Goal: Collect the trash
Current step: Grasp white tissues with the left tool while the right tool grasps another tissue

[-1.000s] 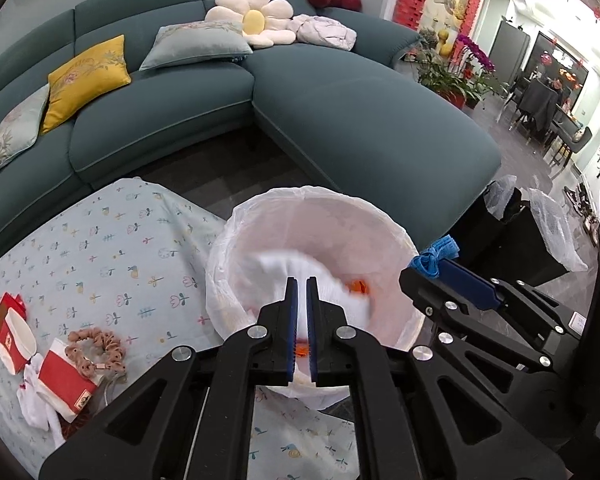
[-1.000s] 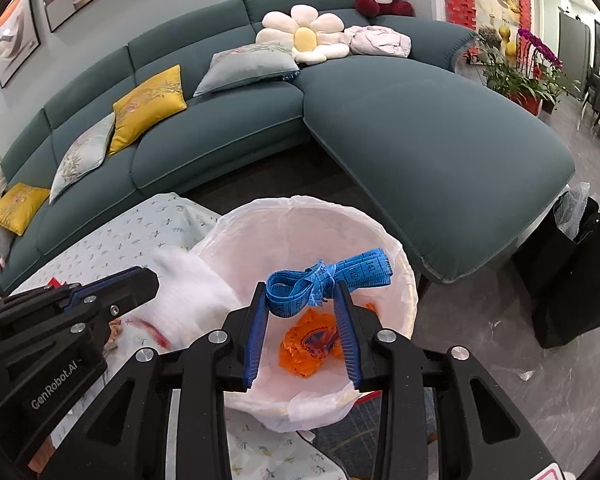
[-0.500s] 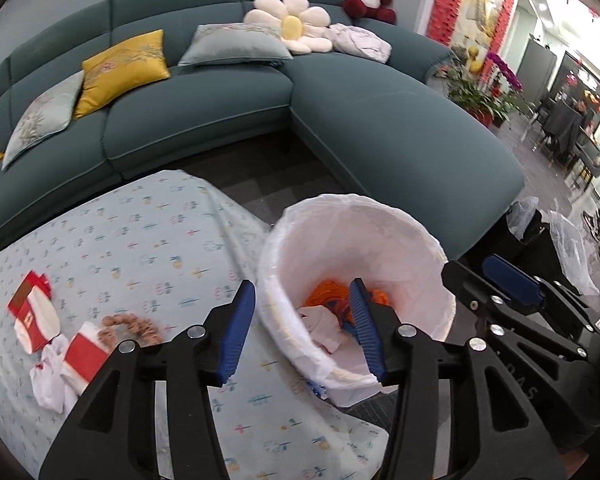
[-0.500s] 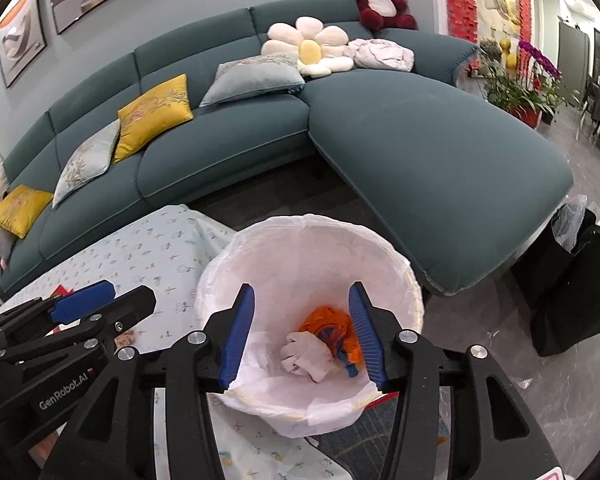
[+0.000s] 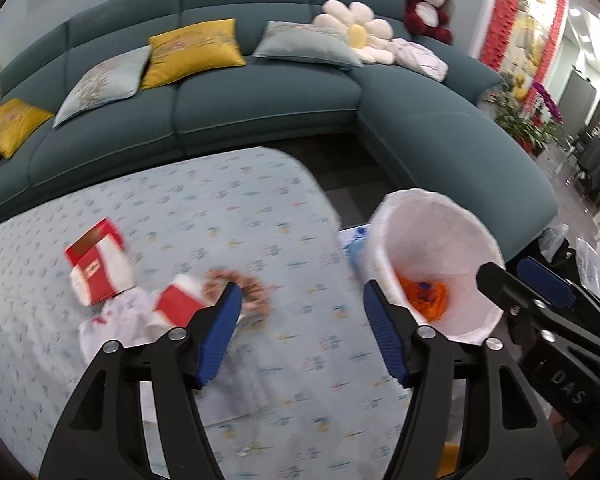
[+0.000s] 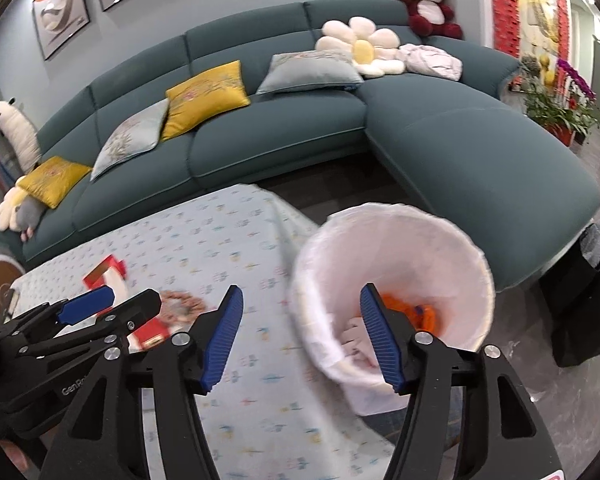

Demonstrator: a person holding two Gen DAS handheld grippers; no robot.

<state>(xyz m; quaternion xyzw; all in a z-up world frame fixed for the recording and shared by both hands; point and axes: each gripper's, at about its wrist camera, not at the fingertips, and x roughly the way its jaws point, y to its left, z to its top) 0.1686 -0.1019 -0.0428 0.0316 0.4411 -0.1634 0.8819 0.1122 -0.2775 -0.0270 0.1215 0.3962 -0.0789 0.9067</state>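
with both tongs, left gripper (image 5: pixel 302 330) and right gripper (image 6: pixel 300 330), wide open and empty, i'd reach toward ten o'clock for the red-and-white wrapper (image 5: pixel 178 305), pinching it clear of the scrunchie (image 5: pixel 244 291).

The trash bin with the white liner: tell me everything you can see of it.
The trash bin is a round, open-topped tub, wider at the rim, lined with a thin white plastic bag folded over its edge. It stands upright on the floor against the corner of the cloth-covered table, in front of the teal sofa. Inside lie an orange crumpled piece with something blue on it and pale crumpled paper. Neither tool touches it.
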